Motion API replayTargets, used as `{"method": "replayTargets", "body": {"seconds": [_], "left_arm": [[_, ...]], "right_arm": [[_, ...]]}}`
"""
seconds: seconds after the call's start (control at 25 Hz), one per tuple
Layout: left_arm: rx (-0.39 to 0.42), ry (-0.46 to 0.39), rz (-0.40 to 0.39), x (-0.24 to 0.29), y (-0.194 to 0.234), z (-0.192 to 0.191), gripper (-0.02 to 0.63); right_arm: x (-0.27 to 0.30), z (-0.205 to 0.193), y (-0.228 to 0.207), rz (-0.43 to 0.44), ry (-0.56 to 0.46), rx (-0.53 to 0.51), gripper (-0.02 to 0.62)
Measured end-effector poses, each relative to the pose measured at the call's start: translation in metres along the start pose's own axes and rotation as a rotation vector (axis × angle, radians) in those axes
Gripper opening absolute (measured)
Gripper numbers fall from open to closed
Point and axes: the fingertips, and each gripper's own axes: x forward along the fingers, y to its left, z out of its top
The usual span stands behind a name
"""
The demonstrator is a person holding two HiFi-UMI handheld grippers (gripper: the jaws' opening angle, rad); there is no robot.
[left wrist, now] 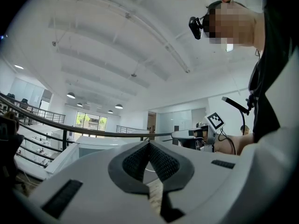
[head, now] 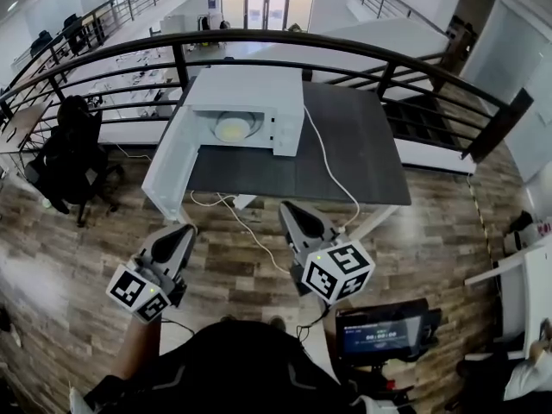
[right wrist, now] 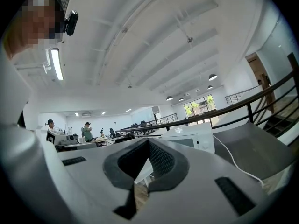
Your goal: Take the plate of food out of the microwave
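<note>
Plate point(head: 235, 128), prob. food, in open microwave point(head: 250, 89); L gripper point(head: 187, 229), R gripper point(head: 287, 206) closed.

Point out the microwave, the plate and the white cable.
microwave point(head: 246, 89): head view, on its top panel.
plate point(head: 235, 127): head view, on its middle, inside the microwave.
cable point(head: 328, 164): head view, midway along it.

The plate point(head: 235, 127) sits in the microwave point(head: 246, 89) on the table point(head: 345, 145)'s left end, its door point(head: 168, 171) swung out leftward
</note>
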Motion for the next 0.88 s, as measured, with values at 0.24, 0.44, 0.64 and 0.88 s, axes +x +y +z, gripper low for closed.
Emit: {"method": "replayTargets", "body": {"seconds": [0.24,0.44,0.64,0.88], "left_arm": [[0.0,-0.005,-0.028,-0.017,0.017,0.0,0.003],[0.01,-0.01,-0.072,-0.038,0.03,-0.002,0.002],[-0.007,-0.015,-0.109,-0.048,0.046,-0.008,0.002],[-0.002,-0.011,-0.107,-0.03,0.061,-0.009,0.002]], "right_arm": [[0.015,-0.007,0.018,-0.028,0.001,0.023,0.002],[0.026,-0.019,0.047,-0.035,0.016,-0.005,0.002],[0.037,-0.026,0.062,-0.069,0.009,-0.023,0.002],[0.058,-0.028,0.047,-0.067,0.029,-0.026,0.002]]}}
